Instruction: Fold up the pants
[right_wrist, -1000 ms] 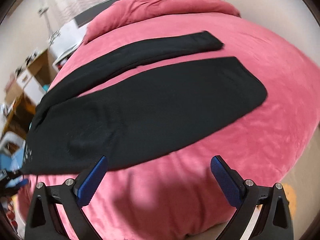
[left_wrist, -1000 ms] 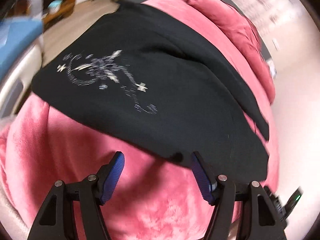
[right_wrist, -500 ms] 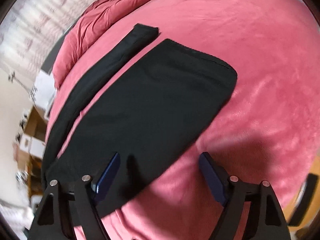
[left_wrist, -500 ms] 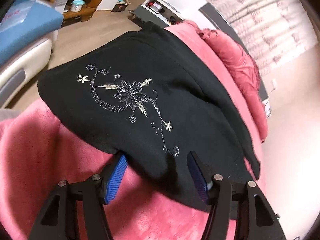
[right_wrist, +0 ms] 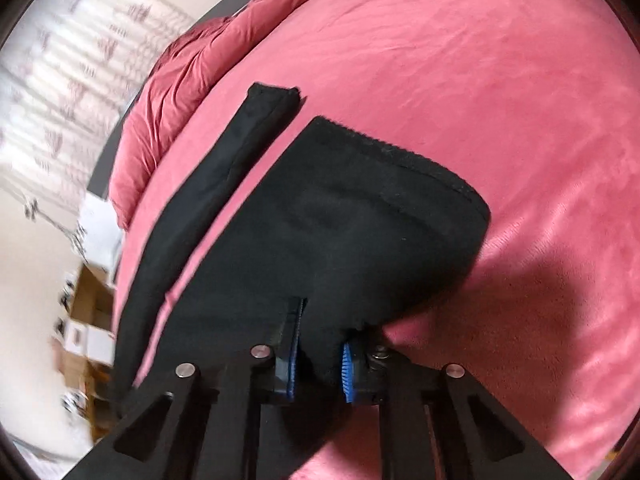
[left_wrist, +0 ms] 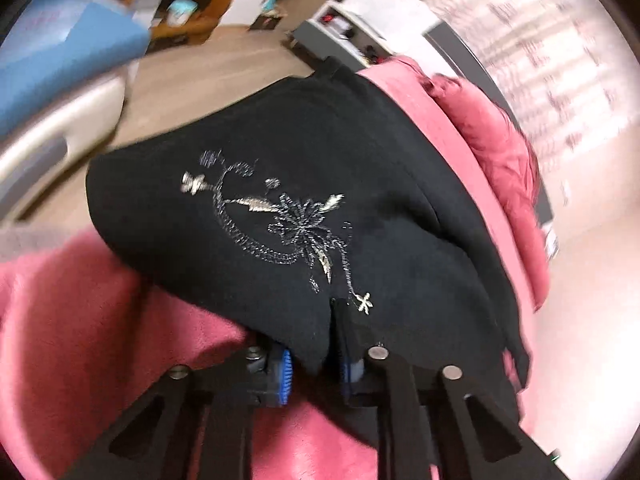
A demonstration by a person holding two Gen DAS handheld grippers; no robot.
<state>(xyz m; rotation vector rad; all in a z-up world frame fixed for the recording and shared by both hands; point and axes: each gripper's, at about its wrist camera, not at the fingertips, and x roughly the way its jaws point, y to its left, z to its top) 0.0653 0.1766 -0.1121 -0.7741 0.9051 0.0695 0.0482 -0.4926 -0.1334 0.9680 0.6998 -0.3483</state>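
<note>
Pink plush blanket [right_wrist: 460, 60]; crumpled red duvet [left_wrist: 496, 136]; blurred, perhaps cardboard boxes [right_wrist: 86, 300].

The left hand-held gripper [left_wrist: 316, 364] has two matte black fingers of flat plate, each cut through with a long triangular opening and fastened with round silver screw heads. Ribbed bright blue pads [left_wrist: 285, 376] line the inner faces of the fingertips. The right hand-held gripper [right_wrist: 320, 364] is built alike: black plate, silver screws, ribbed blue pads [right_wrist: 347, 372].

No readable text anywhere; the pants [left_wrist: 304, 184] carry only a silver floral embroidery.
</note>
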